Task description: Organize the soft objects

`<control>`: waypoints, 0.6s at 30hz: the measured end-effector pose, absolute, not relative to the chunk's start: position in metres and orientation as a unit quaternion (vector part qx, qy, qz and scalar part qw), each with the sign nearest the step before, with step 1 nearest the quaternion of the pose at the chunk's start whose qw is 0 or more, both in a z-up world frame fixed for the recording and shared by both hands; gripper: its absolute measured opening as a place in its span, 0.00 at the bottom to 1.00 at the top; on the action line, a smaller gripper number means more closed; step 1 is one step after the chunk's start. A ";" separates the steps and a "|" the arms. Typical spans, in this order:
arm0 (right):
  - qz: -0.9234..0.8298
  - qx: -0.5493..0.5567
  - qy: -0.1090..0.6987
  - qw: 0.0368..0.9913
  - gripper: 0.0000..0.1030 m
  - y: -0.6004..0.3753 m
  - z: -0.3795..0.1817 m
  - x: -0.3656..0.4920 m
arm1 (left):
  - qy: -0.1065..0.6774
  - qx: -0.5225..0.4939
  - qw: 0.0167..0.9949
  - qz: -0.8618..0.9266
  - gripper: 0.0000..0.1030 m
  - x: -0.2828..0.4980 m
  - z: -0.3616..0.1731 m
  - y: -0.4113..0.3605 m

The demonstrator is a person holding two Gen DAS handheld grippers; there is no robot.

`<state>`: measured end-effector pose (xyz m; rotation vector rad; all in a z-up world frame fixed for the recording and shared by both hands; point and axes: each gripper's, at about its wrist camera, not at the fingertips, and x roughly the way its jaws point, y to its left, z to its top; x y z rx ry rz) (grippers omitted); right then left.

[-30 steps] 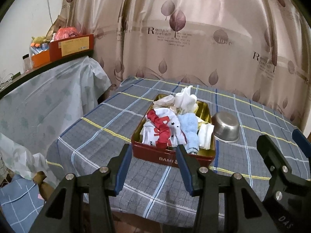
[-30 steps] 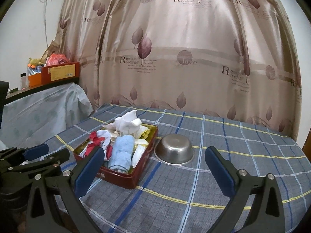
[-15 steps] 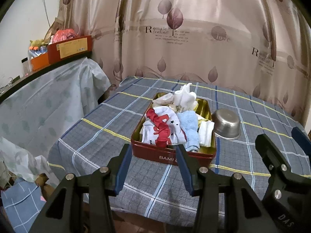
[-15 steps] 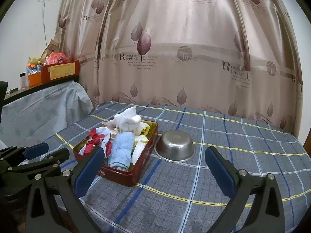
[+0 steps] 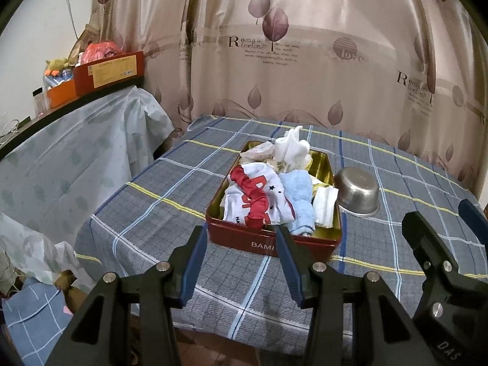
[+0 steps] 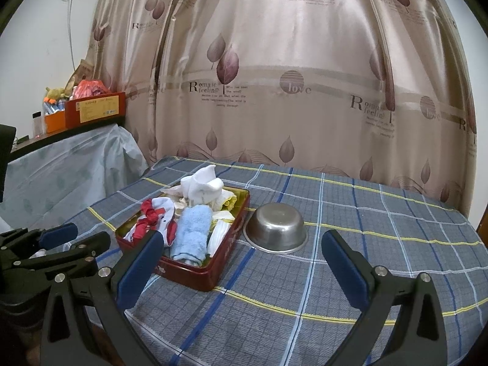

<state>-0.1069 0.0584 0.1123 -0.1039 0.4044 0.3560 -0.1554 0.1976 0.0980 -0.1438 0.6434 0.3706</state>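
nothing moved since earlier frame, we see both grippers holding place. soft cloths (image 5: 276,189) piled in red tin (image 5: 268,242) on checked tablecloth (image 6: 350,274), steel bowl (image 6: 276,228) upside down just beside tin. left gripper (image 5: 241,259) released, empty, before tin. right gripper (image 6: 241,262) spread wide, empty.

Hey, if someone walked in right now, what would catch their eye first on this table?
The red tin heaped with soft cloths, a light blue towel on top, sits on the plaid tablecloth. Beside it lies an upturned steel bowl. Both tongs, left and right, hover open and empty.
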 end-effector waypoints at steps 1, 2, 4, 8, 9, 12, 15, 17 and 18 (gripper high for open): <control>0.177 -0.050 0.200 0.962 0.99 0.058 0.112 -0.107 | 0.313 -0.069 0.930 0.182 0.47 -0.156 0.098 0.197; 0.178 -0.049 0.200 0.962 0.99 0.058 0.112 -0.107 | 0.312 -0.066 0.930 0.183 0.47 -0.155 0.098 0.196; 0.178 -0.050 0.201 0.962 0.99 0.058 0.111 -0.108 | 0.313 -0.063 0.930 0.182 0.47 -0.155 0.099 0.195; 0.179 -0.048 0.201 0.962 0.99 0.058 0.111 -0.108 | 0.317 -0.065 0.928 0.182 0.47 -0.155 0.098 0.194; 0.178 -0.049 0.201 0.962 0.99 0.059 0.111 -0.107 | 0.318 -0.067 0.928 0.181 0.47 -0.155 0.098 0.195; 0.179 -0.050 0.202 0.962 0.99 0.059 0.111 -0.107 | 0.318 -0.068 0.928 0.181 0.47 -0.155 0.098 0.196; 0.179 -0.051 0.201 0.962 0.99 0.059 0.111 -0.107 | 0.320 -0.068 0.928 0.180 0.47 -0.155 0.097 0.196; 0.179 -0.052 0.202 0.962 0.99 0.059 0.109 -0.107 | 0.321 -0.066 0.928 0.178 0.47 -0.155 0.097 0.197; 0.179 -0.051 0.202 0.961 0.99 0.060 0.110 -0.106 | 0.322 -0.066 0.928 0.178 0.47 -0.155 0.097 0.198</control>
